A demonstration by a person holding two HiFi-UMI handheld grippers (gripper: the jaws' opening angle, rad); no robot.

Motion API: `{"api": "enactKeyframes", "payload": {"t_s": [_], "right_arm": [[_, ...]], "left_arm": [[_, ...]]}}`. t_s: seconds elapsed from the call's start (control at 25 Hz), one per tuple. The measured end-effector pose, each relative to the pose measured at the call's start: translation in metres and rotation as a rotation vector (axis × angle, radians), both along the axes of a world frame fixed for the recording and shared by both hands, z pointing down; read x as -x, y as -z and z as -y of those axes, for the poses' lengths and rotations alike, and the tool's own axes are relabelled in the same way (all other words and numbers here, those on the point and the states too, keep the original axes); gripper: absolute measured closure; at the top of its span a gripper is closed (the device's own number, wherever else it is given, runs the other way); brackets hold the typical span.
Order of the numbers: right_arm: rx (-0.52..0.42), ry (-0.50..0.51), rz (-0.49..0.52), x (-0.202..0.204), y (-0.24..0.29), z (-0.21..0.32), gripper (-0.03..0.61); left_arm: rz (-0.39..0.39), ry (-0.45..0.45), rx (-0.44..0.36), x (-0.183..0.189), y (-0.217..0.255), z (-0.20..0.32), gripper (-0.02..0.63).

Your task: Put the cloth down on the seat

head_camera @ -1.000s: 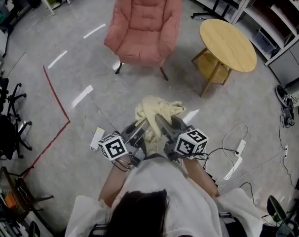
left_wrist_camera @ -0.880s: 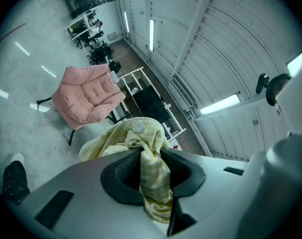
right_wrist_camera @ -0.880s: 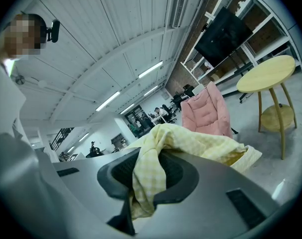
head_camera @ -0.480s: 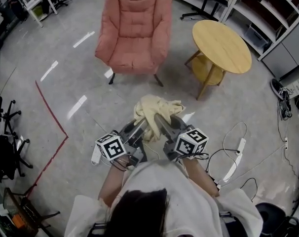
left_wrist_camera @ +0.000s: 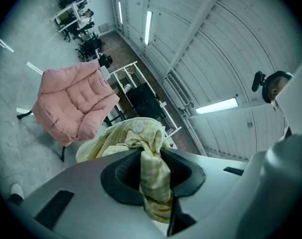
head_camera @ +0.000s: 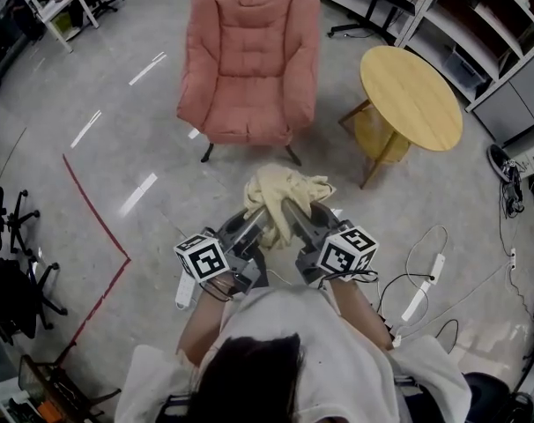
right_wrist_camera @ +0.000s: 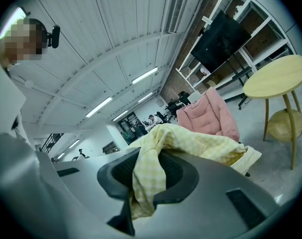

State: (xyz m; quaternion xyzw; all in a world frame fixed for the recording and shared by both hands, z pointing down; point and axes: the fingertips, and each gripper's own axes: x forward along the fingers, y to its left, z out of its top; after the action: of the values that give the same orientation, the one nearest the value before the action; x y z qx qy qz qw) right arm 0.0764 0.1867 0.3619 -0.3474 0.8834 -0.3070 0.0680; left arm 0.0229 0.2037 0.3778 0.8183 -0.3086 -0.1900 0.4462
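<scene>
A pale yellow checked cloth [head_camera: 280,192] hangs bunched in the air in front of me, held by both grippers. My left gripper [head_camera: 260,220] is shut on its left part; in the left gripper view the cloth [left_wrist_camera: 152,173] is pinched between the dark pads. My right gripper [head_camera: 295,217] is shut on the right part, and the cloth [right_wrist_camera: 150,176] drapes out over its jaws. The pink padded armchair [head_camera: 249,64] stands ahead on the floor, its seat bare. It also shows as the armchair [left_wrist_camera: 74,103] in the left gripper view and the armchair [right_wrist_camera: 211,116] in the right one.
A round wooden side table [head_camera: 410,95] with a lower shelf stands right of the armchair. Cables and a power strip [head_camera: 423,289] lie on the floor at my right. A red tape line [head_camera: 95,218] runs along the floor on the left; office chairs [head_camera: 11,227] stand beyond it.
The armchair and table have come nearer in the head view as I walk forward. Both grippers keep their hold on the cloth, raised slightly.
</scene>
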Motion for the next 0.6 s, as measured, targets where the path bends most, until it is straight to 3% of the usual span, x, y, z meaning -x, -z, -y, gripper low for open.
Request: {"api": "enactKeyframes", "payload": {"t_s": [0.6], "right_arm": [[0.042, -0.029, 0.010, 0.064, -0.003, 0.128, 0.491]], "left_arm": [[-0.034, -0.021, -0.018, 0.067, 0.000, 0.128, 0.511]]}}
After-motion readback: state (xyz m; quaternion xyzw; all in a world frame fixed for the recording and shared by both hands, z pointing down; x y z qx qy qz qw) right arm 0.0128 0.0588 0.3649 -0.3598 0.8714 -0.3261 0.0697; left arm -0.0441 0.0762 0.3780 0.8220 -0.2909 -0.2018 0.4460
